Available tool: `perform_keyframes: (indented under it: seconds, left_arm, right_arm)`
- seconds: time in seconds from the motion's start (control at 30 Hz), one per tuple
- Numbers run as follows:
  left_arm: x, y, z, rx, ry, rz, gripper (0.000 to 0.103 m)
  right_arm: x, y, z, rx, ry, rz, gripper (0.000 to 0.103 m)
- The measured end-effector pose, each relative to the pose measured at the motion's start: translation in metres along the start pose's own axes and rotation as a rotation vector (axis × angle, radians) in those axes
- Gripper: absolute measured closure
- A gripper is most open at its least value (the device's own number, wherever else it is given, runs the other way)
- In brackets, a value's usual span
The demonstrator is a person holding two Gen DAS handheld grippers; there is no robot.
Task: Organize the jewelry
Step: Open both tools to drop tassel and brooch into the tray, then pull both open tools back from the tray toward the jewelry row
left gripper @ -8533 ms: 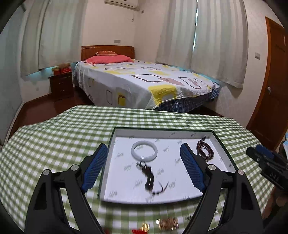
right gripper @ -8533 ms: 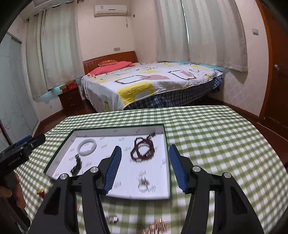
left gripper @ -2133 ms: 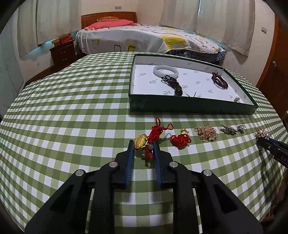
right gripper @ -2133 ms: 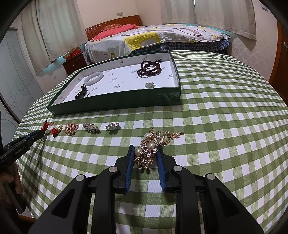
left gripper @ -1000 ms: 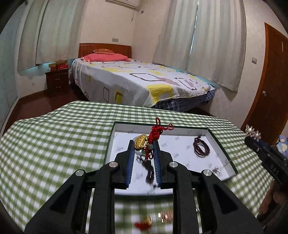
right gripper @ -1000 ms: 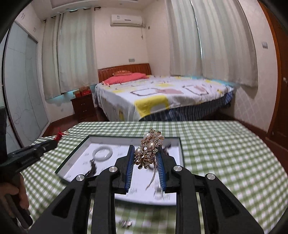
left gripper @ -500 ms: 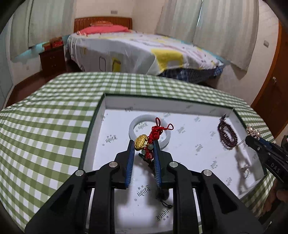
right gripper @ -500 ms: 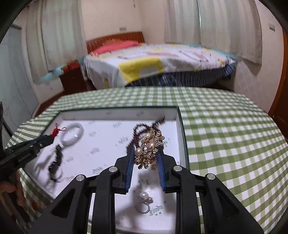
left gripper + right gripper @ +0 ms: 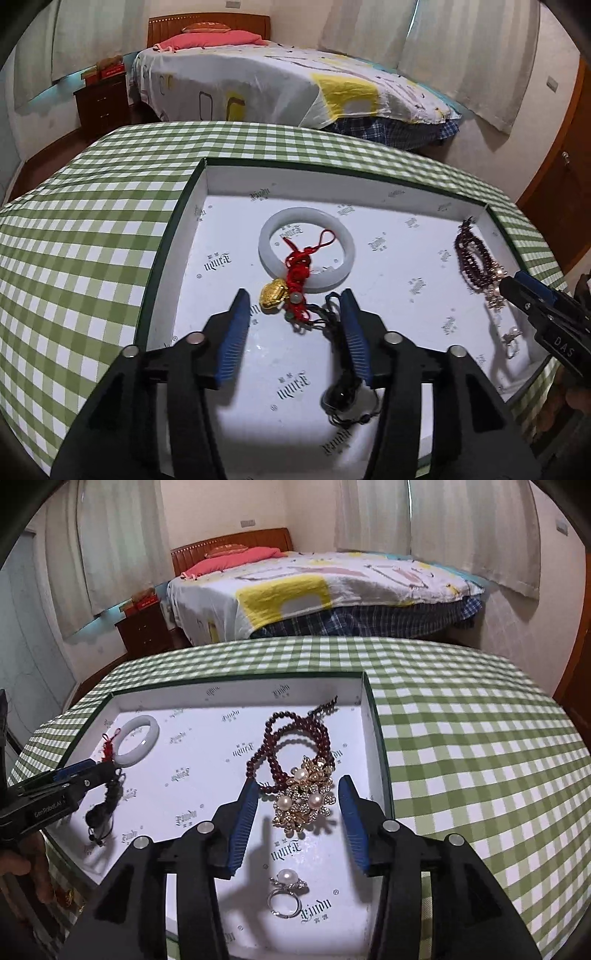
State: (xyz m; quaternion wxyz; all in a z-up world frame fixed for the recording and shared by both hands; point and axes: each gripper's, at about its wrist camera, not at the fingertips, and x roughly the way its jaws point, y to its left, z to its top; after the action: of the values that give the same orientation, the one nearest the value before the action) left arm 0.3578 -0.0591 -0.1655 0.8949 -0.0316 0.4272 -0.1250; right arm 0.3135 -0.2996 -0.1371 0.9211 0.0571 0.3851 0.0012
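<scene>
A green-rimmed tray (image 9: 173, 236) with a white paper lining stands on the checked table. My left gripper (image 9: 293, 314) is open above it; a red knotted cord charm with a gold pendant (image 9: 275, 293) lies between its fingers, partly over a white jade bangle (image 9: 269, 236). My right gripper (image 9: 295, 797) is open; a gold pearl brooch (image 9: 304, 797) lies between its fingers, against a dark red bead bracelet (image 9: 291, 734). A pearl ring (image 9: 286, 890) lies nearer. A dark cord pendant (image 9: 341, 397) lies under the left gripper.
The tray (image 9: 378, 738) sits on a round table with a green checked cloth (image 9: 480, 738). A bed (image 9: 280, 85) and a nightstand (image 9: 101, 105) stand behind. The right gripper shows at the right edge of the left wrist view (image 9: 546, 317).
Both grippers have opened. The red cord charm and the pearl brooch have dropped from the jaws onto the tray lining. Both grippers are lower and closer to the tray.
</scene>
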Motion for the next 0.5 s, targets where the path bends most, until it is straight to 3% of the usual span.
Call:
perform_keyframes:
  seconds: [0.27, 0.5]
  left_arm:
    - [-0.054, -0.003, -0.010, -0.012, -0.130, 0.017, 0.041]
    - [-0.103, 0.007, -0.036, -0.047, -0.174, 0.039, 0.040]
  right_arm:
    - [-0.056, 0.010, -0.001, 0.015, -0.120, 0.018, 0.058]
    - [-0.088, 0.031, -0.028, 0.002, -0.115, 0.047, 0.058]
